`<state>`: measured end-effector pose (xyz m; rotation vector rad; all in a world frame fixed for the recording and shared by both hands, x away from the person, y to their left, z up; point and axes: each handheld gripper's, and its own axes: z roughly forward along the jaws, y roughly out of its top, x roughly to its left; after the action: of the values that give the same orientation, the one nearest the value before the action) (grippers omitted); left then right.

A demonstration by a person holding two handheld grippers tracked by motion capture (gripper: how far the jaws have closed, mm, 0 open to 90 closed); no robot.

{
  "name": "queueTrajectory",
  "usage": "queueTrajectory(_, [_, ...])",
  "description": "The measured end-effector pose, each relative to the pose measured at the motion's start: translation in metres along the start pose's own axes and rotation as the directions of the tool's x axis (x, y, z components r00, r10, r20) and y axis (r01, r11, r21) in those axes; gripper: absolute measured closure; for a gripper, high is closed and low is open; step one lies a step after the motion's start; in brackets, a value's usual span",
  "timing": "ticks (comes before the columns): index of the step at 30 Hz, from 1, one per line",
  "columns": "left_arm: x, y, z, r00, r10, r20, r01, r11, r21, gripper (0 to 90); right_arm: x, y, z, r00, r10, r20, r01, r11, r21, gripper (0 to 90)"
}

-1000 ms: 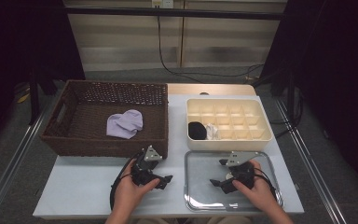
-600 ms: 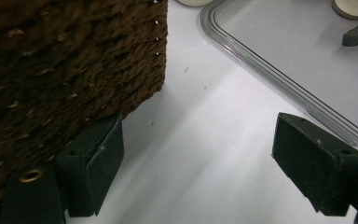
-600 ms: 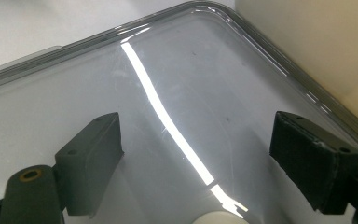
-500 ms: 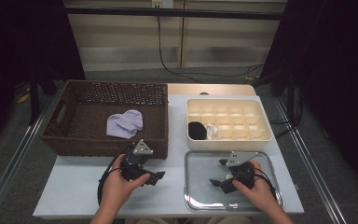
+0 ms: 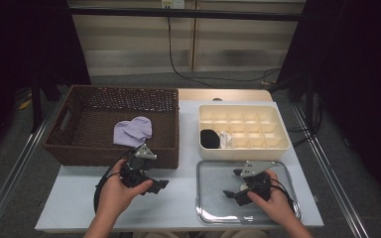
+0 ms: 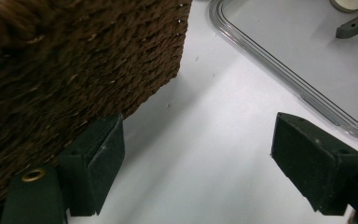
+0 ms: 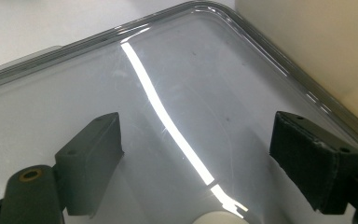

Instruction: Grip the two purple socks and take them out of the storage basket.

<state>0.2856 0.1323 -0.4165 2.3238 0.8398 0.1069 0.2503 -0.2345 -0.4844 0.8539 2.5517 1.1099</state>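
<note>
My left gripper (image 5: 149, 174) is open with nothing between its jaws, low over the white table just in front of the brown wicker basket (image 5: 104, 148). In the left gripper view (image 6: 196, 154) the basket wall (image 6: 74, 60) stands close by the left jaw. A lilac cloth (image 5: 132, 131) lies inside the basket. My right gripper (image 5: 233, 183) is open and empty over the clear tray (image 5: 213, 208). The right gripper view (image 7: 196, 154) looks along the tray's glossy bottom (image 7: 168, 84).
A cream compartment box (image 5: 245, 129) stands behind the tray, holding a black item (image 5: 210, 139) and a white item (image 5: 225, 140). In the right gripper view the box wall (image 7: 317, 42) is close at the upper right. Bare white table (image 5: 178, 198) lies between the hands.
My left gripper has moved left, closer to the basket's front wall. The right gripper has stayed over the tray.
</note>
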Motion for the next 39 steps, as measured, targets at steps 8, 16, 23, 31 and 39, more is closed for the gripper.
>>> queueTrajectory(8, [0.005,0.006,-0.014,1.0000,-0.006,-0.002,0.006,0.9999,0.011,17.8,0.000,0.000,0.000,1.0000,-0.001,0.000,0.001,1.000,0.000,16.5])
queueTrajectory(16, [0.009,0.015,-0.025,1.0000,-0.003,-0.006,0.003,0.9999,0.012,17.8,0.000,0.000,0.000,1.0000,-0.001,0.000,0.001,1.000,-0.001,16.5])
queueTrajectory(23, [0.011,0.024,-0.033,1.0000,-0.002,-0.001,0.002,0.9997,0.022,17.9,0.000,0.000,0.000,1.0000,-0.001,-0.001,0.001,1.000,-0.001,16.5])
queueTrajectory(31, [0.015,0.032,-0.041,0.9999,-0.001,-0.012,0.002,0.9992,0.040,17.9,0.000,0.000,0.000,1.0000,-0.001,0.000,0.001,1.000,-0.001,16.5])
queueTrajectory(39, [0.021,0.041,-0.048,0.9995,-0.008,-0.031,0.009,0.9987,0.050,18.0,0.000,0.000,0.000,1.0000,-0.003,-0.001,0.003,1.000,0.000,16.5])
